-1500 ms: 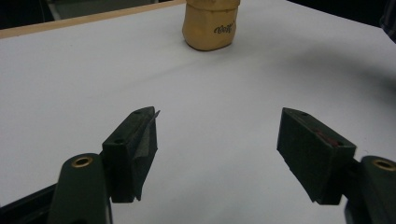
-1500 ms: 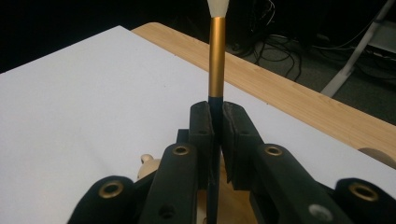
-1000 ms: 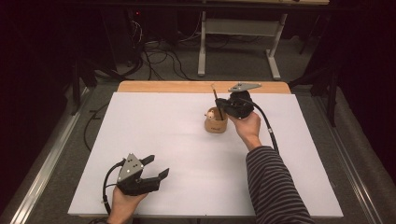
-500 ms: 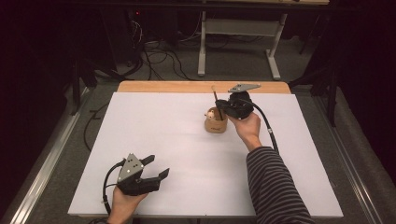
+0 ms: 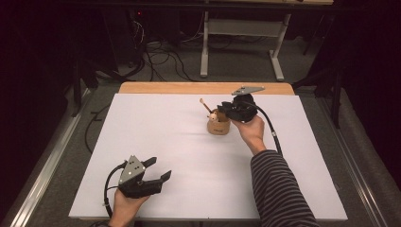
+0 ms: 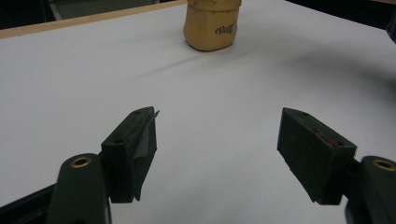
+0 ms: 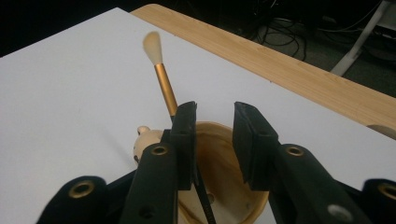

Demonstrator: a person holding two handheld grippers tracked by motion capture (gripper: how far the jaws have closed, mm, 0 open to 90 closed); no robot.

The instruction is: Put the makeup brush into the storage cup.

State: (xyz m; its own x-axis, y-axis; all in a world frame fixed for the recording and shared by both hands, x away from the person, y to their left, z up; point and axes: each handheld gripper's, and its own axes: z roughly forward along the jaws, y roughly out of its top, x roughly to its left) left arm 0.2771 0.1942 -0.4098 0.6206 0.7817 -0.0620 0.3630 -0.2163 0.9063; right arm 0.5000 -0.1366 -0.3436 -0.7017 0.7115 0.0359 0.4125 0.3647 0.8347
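Right tool [image 7: 212, 140] over cup [image 7: 224, 186] — perhaps mid-table.

Dim room, grey floor [image 5: 373, 156], tangled cables [image 5: 161, 52], white desk frame [image 5: 241, 28] behind white-topped wooden table [image 5: 142, 123].

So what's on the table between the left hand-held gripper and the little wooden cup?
Nothing. In the left gripper view, bare white table runs from the left hand-held gripper to the cup.
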